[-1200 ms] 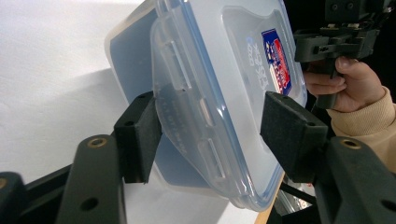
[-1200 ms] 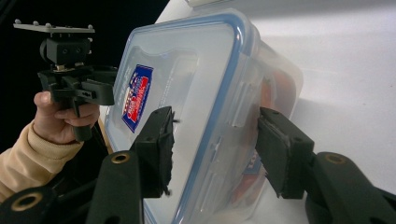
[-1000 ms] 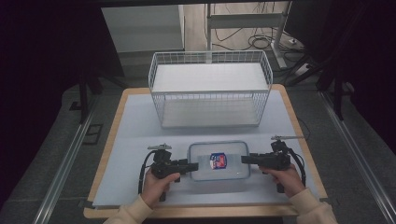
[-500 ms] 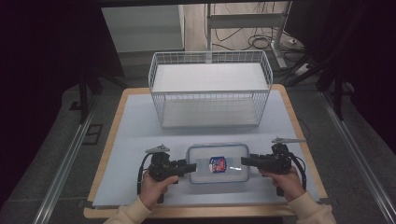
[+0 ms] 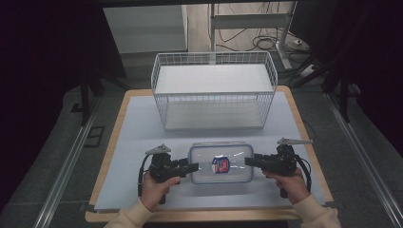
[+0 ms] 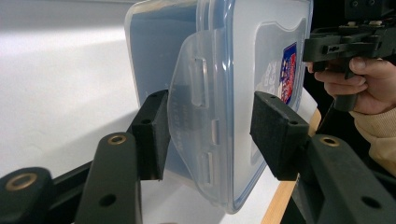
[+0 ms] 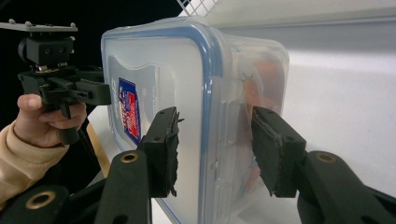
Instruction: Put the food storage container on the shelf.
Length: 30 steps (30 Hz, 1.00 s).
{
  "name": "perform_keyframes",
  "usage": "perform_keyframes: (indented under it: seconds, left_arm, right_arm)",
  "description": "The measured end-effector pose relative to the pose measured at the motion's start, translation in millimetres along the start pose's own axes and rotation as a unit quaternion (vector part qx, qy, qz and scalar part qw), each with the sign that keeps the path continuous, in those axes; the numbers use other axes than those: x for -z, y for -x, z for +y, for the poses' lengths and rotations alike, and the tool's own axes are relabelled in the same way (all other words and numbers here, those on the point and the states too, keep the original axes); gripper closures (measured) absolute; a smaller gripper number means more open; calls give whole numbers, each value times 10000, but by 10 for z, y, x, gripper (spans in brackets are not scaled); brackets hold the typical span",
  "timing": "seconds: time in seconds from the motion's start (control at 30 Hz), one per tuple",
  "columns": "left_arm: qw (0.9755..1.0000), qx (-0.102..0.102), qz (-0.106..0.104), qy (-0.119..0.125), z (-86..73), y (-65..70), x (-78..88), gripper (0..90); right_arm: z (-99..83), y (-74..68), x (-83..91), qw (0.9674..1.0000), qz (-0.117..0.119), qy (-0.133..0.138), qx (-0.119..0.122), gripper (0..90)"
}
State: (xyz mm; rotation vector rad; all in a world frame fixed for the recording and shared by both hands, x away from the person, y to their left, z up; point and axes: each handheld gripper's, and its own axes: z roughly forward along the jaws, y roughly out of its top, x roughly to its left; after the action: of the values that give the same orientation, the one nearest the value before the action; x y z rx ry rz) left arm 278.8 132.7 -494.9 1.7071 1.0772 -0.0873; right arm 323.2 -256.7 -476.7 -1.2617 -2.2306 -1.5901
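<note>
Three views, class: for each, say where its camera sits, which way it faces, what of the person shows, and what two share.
High view: above the person's side, looking forward and down at table, basket, both hands.
Left gripper view: rides the left tool, facing the container; opposite hand.
Right gripper view: rides the right tool, facing that container's other end.
Shared: the container's label.

Looking like a lab or test room, not a home: a wood-edged table [image 5: 304, 123] is standing on grey carpet, metal rails [image 5: 62, 166] are running along both sides, loose cables [image 5: 266, 42] are trailing round a desk frame behind, with dark curtains hanging at the edges.
</note>
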Motion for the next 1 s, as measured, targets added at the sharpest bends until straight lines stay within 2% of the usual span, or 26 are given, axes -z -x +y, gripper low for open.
perform_keyframes:
  seconds: [0.27,0.3,0.37,0.4,0.47,0.53,0.57,0.6,0.73,0.87,1.0]
  left_arm:
    - [9998,-192,25,94,183,38,75,486]
    - [9995,-304,53,94,259,57,103,486]
    - [9993,-359,65,103,302,72,122,485]
    - [9989,-430,156,96,345,97,138,463]
    - [9975,-614,323,118,427,141,163,450]
    - [9981,-516,163,291,495,128,217,456]
    - [9979,-559,121,317,529,122,237,465]
    - [9977,-574,131,349,554,122,250,469]
    - [9975,-565,93,407,631,100,266,469]
    - [9968,-645,78,459,717,107,293,474]
    - [9964,-640,-12,548,828,121,332,494]
  right_arm:
    - [185,-100,40,9996,-54,179,222,527]
    - [217,-117,47,9994,-68,204,268,526]
    - [254,-140,54,9992,-79,228,315,526]
    - [334,-203,67,9984,-111,274,484,526]
    - [366,-237,68,9979,-153,287,554,526]
    - [473,-305,87,9972,-181,352,636,526]
    - [520,-317,99,9971,-165,391,633,526]
    - [590,-340,105,9967,-164,426,667,526]
    - [683,-378,108,9962,-214,462,709,526]
    - [743,-382,116,9960,-203,480,727,525]
    - [832,-370,138,9960,-161,543,687,524]
